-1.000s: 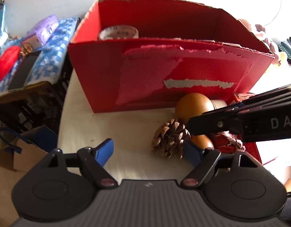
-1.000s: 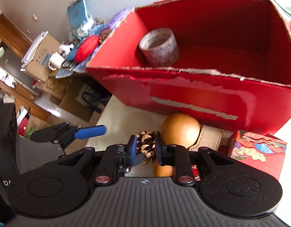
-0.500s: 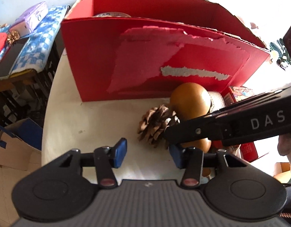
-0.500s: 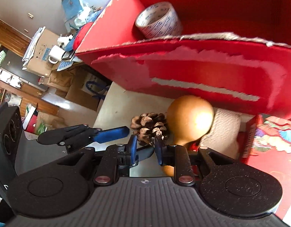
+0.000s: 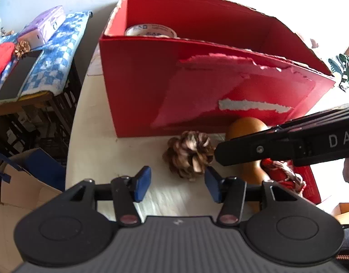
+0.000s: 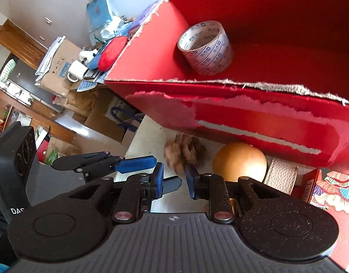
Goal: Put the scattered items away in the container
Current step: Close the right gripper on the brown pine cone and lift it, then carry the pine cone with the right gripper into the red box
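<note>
A brown pine cone [image 5: 190,156] lies on the pale table in front of the red cardboard box [image 5: 151,86]. My left gripper [image 5: 178,187] is open just in front of the cone, not touching it. My right gripper [image 6: 174,183] is open too, a little short of the blurred pine cone [image 6: 184,151]. Its body reaches in from the right in the left wrist view [image 5: 288,145]. A roll of printed tape [image 6: 205,47] lies inside the box [image 6: 242,118]. An orange ball-shaped object [image 6: 239,162] sits right of the cone.
A beige strap roll [image 6: 280,177] and a red patterned box [image 6: 329,188] lie right of the ball. A side shelf with a blue checked cloth [image 5: 51,52], a purple case and a red item stands left of the table, cardboard boxes below it.
My right gripper has opened from nearly shut. The pine cone has rolled left, toward the box. My left gripper has opened a little and sits behind the cone.
</note>
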Available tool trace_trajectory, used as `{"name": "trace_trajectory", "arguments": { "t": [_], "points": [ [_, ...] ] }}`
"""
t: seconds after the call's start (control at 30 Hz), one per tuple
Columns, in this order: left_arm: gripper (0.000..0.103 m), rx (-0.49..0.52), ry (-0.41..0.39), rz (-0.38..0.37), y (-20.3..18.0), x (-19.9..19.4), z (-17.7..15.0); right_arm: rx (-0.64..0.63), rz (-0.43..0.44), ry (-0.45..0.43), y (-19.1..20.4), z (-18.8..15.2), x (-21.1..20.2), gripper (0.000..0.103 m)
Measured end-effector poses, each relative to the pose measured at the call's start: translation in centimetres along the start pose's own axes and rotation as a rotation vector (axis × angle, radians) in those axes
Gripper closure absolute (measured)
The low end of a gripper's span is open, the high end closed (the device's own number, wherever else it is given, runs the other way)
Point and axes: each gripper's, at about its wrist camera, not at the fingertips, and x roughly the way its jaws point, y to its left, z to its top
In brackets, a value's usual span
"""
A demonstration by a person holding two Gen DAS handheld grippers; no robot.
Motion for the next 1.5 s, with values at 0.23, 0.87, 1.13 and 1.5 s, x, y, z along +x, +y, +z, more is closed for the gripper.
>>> {"name": "trace_trajectory", "arguments": {
  "t": [0.23, 0.87, 1.13, 1.5],
  "points": [
    [0.039, 0.075, 0.001, -0.05, 0.2, 1.3, 0.8, -0.046, -0.052, -0.017, 1.3, 1.3, 1.6, 0.076],
    [0.05, 0.088, 0.011, -0.129, -0.4, 2.6, 0.8, -0.114, -0.128, 0.042, 2.1, 1.8, 2.6, 0.069],
    [0.05, 0.082, 0.008, -0.097, 0.0, 2.1, 0.2, -0.128, -0.138, 0.082, 2.5, 1.4, 3.0, 0.061],
    [0.051, 0.068, -0.004, -0.077, 0.4, 1.2, 0.3, -0.157, -0.129, 0.111, 3.1, 1.3, 3.9, 0.066]
  ]
}}
